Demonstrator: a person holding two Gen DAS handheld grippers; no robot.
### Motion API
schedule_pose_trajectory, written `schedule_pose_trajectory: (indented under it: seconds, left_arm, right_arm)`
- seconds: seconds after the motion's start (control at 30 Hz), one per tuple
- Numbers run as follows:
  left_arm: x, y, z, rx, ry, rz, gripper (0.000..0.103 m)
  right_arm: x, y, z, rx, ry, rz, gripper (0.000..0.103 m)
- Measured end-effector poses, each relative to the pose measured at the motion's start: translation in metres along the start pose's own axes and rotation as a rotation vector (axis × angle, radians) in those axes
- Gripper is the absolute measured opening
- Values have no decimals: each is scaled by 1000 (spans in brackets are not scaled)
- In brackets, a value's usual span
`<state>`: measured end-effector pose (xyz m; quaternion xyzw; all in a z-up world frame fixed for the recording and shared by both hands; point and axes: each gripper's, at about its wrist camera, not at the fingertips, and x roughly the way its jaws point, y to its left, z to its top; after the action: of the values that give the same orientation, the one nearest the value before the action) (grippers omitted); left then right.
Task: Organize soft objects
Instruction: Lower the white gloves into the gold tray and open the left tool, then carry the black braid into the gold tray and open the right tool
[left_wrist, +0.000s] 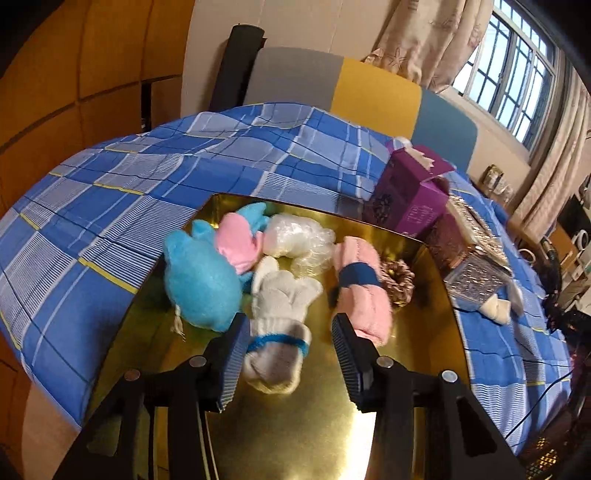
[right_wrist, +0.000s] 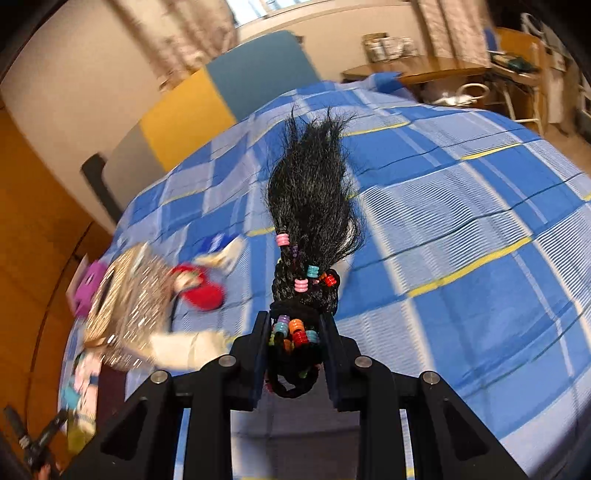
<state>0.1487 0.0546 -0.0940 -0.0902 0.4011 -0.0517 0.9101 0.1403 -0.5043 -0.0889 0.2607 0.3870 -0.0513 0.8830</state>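
In the left wrist view a gold tray (left_wrist: 295, 424) on the bed holds several soft items: a blue plush piece (left_wrist: 201, 280), a pink mitten (left_wrist: 238, 243), a plastic-wrapped white bundle (left_wrist: 295, 236), a pink roll with a blue band (left_wrist: 364, 291) and a brown scrunchie (left_wrist: 399, 280). A white knit glove with a blue cuff band (left_wrist: 280, 306) lies on the tray between the jaws of my left gripper (left_wrist: 290, 325). That gripper is open, with a gap at its right pad. My right gripper (right_wrist: 295, 321) is shut on a black hairpiece with coloured beads (right_wrist: 310, 199), held above the bed.
A blue checked bedspread (right_wrist: 461, 221) covers the bed. A purple box (left_wrist: 410, 195), a glittery bag (left_wrist: 476, 266) and a white sock (left_wrist: 498, 306) lie right of the tray. Near the glittery bag (right_wrist: 129, 302) are a red item (right_wrist: 201, 291) and a cream item (right_wrist: 184, 350).
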Motion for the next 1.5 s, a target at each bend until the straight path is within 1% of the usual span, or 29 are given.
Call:
schedule_pose_trajectory:
  seconds: [0.1, 0.17, 0.27, 0.4, 0.43, 0.5, 0.63, 0.77, 0.83, 0.97, 1.2, 1.33, 1.43, 1.5]
  left_arm:
    - [-3, -9, -5, 12, 1, -35, 47]
    - [-5, -16, -8, 38, -3, -58, 47]
    - [-9, -27, -13, 68, -10, -87, 47]
    - [-15, -34, -18, 79, -24, -115, 47]
    - [-17, -36, -20, 85, -29, -118, 47]
    - [-17, -38, -23, 90, -25, -118, 47]
    - [-19, -34, -27, 71, -21, -120, 47]
    - [-21, -26, -29, 50, -19, -108, 47]
    - [-22, -20, -29, 35, -18, -106, 47]
    - [-25, -10, -29, 8, -19, -105, 47]
    - [-31, 6, -29, -22, -29, -111, 47]
    - [-32, 13, -28, -40, -29, -114, 47]
    - [-33, 17, -29, -49, -32, -117, 47]
    - [-33, 20, -29, -53, -29, -118, 47]
  right_arm:
    - [-3, 19, -16, -7, 45, 35, 27]
    - [-7, 33, -25, -16, 72, 65, 27]
    - [-16, 54, -40, -33, 92, 98, 27]
    - [-24, 84, -55, -45, 116, 157, 27]
    - [-26, 94, -61, -43, 125, 188, 27]
    - [-27, 107, -68, -48, 139, 221, 27]
    - [-24, 149, -86, -82, 174, 285, 27]
    - [-19, 196, -106, -140, 224, 338, 27]
    - [-14, 216, -114, -166, 241, 350, 27]
    - [3, 254, -132, -208, 278, 342, 27]
    - [30, 293, -154, -187, 336, 313, 27]
    - [43, 310, -163, -192, 338, 259, 27]
    - [54, 319, -169, -209, 335, 207, 30]
    - [55, 322, -169, -240, 303, 169, 32]
